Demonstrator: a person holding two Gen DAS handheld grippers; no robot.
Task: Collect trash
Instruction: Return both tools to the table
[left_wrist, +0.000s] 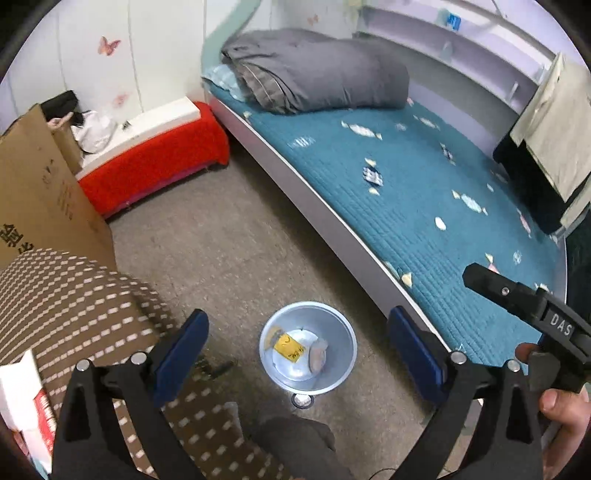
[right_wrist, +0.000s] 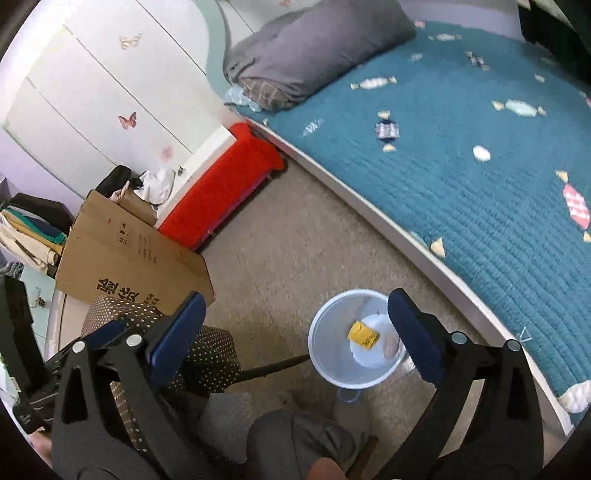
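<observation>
A pale blue trash bin (left_wrist: 334, 332) (right_wrist: 325, 354) stands on the carpet beside the bed. Inside it lie a yellow wrapper (left_wrist: 290, 347) (right_wrist: 362, 334) and a pinkish crumpled scrap (left_wrist: 318, 353) (right_wrist: 391, 345). My left gripper (left_wrist: 299, 338) hangs above the bin, wide open, nothing between its blue pads. My right gripper (right_wrist: 295, 325) is also wide open and empty, over the bin's left rim. In the left wrist view the right gripper's black finger (left_wrist: 517, 291) and the hand holding it show at the right edge.
A bed with a teal quilt (left_wrist: 424, 192) and grey folded duvet (left_wrist: 321, 70) runs along the right. A brown dotted chair seat (left_wrist: 74, 306), cardboard box (right_wrist: 136, 254) and red-covered bench (left_wrist: 155, 158) stand left. A grey-trousered knee (right_wrist: 295, 443) is below.
</observation>
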